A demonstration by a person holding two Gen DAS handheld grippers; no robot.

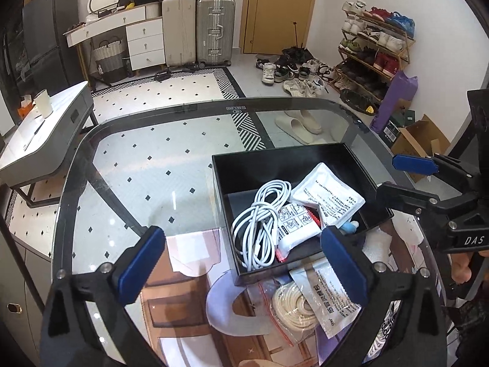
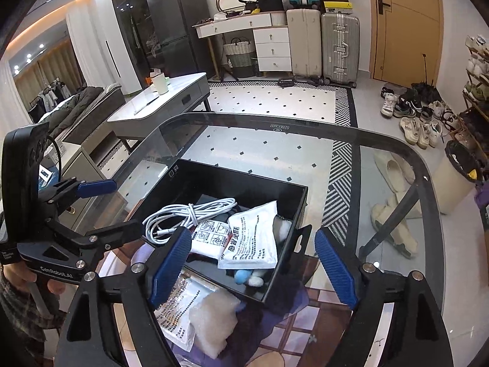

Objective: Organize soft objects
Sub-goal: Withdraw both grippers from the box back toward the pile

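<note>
A black box point(image 1: 244, 263) point(image 2: 183, 171) stands on the glass table. It holds a coiled white cable point(image 1: 262, 217) point(image 2: 186, 214), white printed pouches point(image 1: 328, 197) point(image 2: 253, 238), and blue and white fluffy balls point(image 2: 249, 278). In front of the box lie a bagged cream cable coil point(image 1: 290, 305), another printed pouch point(image 1: 330, 299) point(image 2: 177, 315) and a white foam piece point(image 2: 214, 318). My left gripper point(image 1: 244, 266) is open and empty over the box's near edge. My right gripper point(image 2: 253, 269) is open and empty above the box's near corner; it also shows in the left wrist view point(image 1: 394, 177).
The glass table's rim point(image 1: 70, 165) point(image 2: 421, 165) curves around. A patterned mat point(image 1: 183, 299) lies under the near items. Beyond stand a grey side table point(image 1: 45, 128), suitcases point(image 1: 198, 30), shoes and a shoe rack point(image 1: 376, 46), and a bin point(image 2: 458, 177).
</note>
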